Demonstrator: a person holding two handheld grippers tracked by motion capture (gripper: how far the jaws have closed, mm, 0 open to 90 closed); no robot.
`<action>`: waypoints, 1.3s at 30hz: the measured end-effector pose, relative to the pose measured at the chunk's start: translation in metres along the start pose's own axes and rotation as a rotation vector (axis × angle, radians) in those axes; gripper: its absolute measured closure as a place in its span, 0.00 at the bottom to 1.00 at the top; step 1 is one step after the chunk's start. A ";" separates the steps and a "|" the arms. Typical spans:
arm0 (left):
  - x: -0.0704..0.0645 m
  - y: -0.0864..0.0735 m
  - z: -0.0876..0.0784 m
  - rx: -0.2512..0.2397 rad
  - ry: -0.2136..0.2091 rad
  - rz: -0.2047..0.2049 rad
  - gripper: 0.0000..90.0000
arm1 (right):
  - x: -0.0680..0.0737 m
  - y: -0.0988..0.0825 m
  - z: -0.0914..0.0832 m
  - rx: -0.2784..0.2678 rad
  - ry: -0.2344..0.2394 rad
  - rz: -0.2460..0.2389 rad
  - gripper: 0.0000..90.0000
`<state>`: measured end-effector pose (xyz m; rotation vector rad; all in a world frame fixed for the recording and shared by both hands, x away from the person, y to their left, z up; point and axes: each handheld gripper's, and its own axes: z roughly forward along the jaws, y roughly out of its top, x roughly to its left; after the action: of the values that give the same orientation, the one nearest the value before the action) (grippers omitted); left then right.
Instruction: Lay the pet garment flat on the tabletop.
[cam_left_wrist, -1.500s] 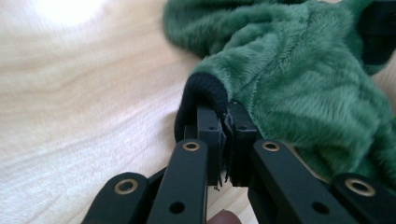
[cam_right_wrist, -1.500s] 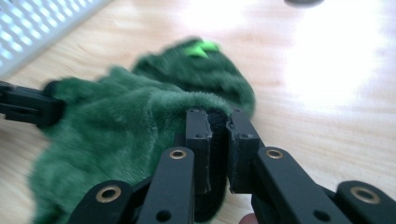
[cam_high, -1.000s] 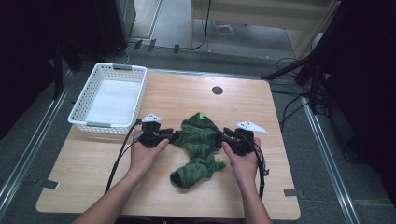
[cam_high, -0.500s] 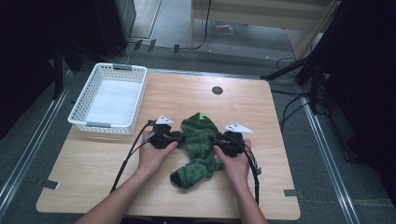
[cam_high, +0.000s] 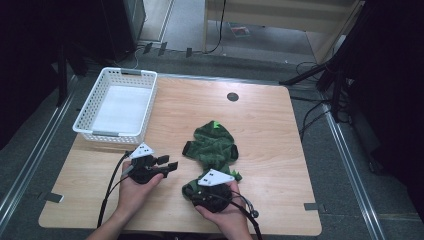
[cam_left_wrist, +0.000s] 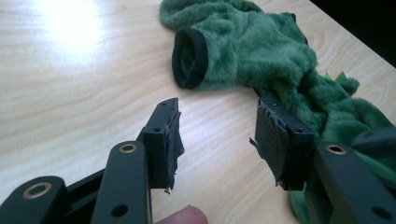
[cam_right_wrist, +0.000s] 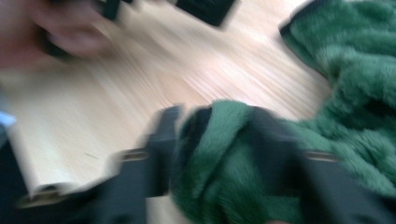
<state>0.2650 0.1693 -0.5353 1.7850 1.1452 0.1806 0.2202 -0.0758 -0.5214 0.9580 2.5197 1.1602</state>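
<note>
Two tongs, one in each of my hands, both low over the near part of the table.

Item, right gripper (cam_high: 200, 192): its jaws have just been closing, and a fold of the green plush garment (cam_high: 214, 146) bulges between them; in the right gripper view (cam_right_wrist: 219, 154) the picture is blurred, yet the fleece sits squeezed between the two black pads, so I count this one as grasping the garment at its near end. My right hand (cam_high: 225, 215) wraps the body from below, the grey three-cornered plate on top, the cable trailing off toward the table's near edge.

Item, left gripper (cam_high: 167, 164): its jaws have just been opening and stand apart with bare wood between them in the left gripper view (cam_left_wrist: 217, 140); released, holding nothing. The torn pad (cam_left_wrist: 275, 144) on one jaw stands just beside the garment's edge; whether it touches the fleece I cannot tell. My left hand (cam_high: 135, 187) holds it to the left of the garment.

Item, green plush garment: lies crumpled near the middle of the wooden table (cam_high: 280, 130), a black-rimmed cuff (cam_left_wrist: 189, 58) turned toward the left gripper, a small bright green tab at its far end.

Item, white basket (cam_high: 87, 131): at the table's far left corner, well apart from the garment.

Item, dark round grommet (cam_high: 232, 96): set in the tabletop near the far edge.
</note>
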 end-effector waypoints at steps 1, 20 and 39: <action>-0.001 -0.001 -0.002 -0.002 -0.010 0.000 0.56 | -0.002 0.000 -0.001 -0.011 0.006 0.014 0.89; -0.067 -0.018 0.030 0.161 -0.184 0.153 0.47 | -0.118 -0.066 -0.104 -0.239 -0.452 0.456 0.62; -0.024 -0.015 0.016 0.267 -0.176 0.170 0.96 | -0.089 -0.055 -0.049 -0.044 -0.179 0.329 0.71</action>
<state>0.2518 0.1422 -0.5473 2.0905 0.9253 -0.0326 0.2413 -0.1883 -0.5356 1.4356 2.2442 1.1480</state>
